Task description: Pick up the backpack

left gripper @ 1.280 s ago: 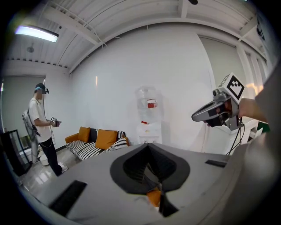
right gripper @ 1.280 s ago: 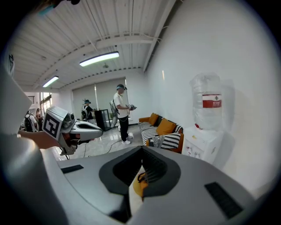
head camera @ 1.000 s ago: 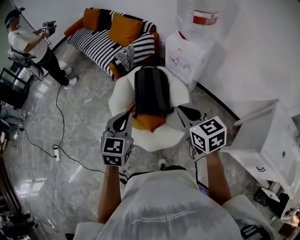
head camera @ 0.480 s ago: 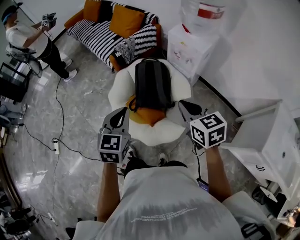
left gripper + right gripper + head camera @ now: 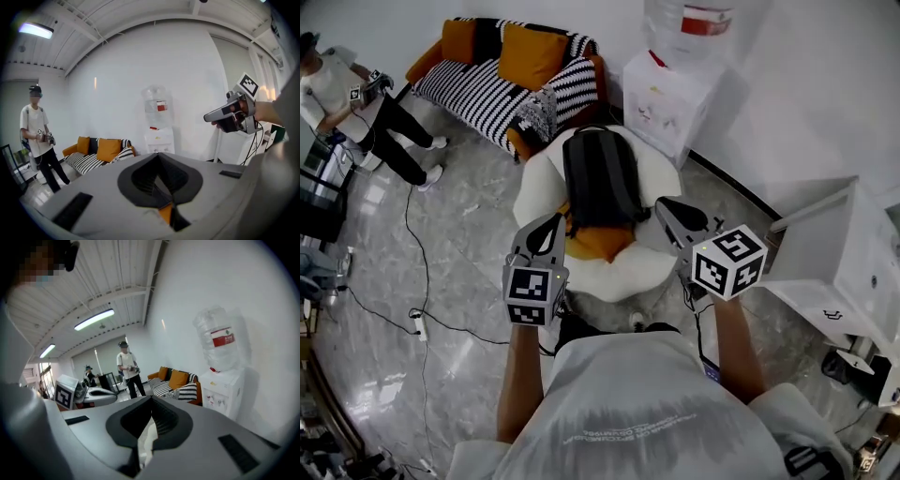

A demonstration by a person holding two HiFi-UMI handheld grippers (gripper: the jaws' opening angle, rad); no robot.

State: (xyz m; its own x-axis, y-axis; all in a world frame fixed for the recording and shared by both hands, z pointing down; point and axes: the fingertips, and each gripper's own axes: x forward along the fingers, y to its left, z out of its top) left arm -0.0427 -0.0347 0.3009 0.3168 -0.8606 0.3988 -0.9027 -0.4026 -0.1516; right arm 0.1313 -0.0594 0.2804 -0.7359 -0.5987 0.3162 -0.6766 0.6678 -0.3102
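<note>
Fingers of left gripper (image 5: 554,219) and right gripper (image 5: 662,206) clenched, empty — backpack (image 5: 602,178) just beyond, between them.

I can't read a single word or number from here. The red label (image 5: 707,19) on the water bottle (image 5: 673,26) carries white print, but it is too small to make out in any view. The water dispenser (image 5: 667,94) under it has faint marks on its front, which are just as unreadable. A pale line of lettering runs across the back of the shirt (image 5: 628,412) below the head camera, too blurred for me to read. The left cube (image 5: 532,295) behind the left tongs (image 5: 549,223) and the right cube (image 5: 728,262) behind the right tongs (image 5: 667,208) bear black-and-white square markers. These are patterns, not letters.
</note>
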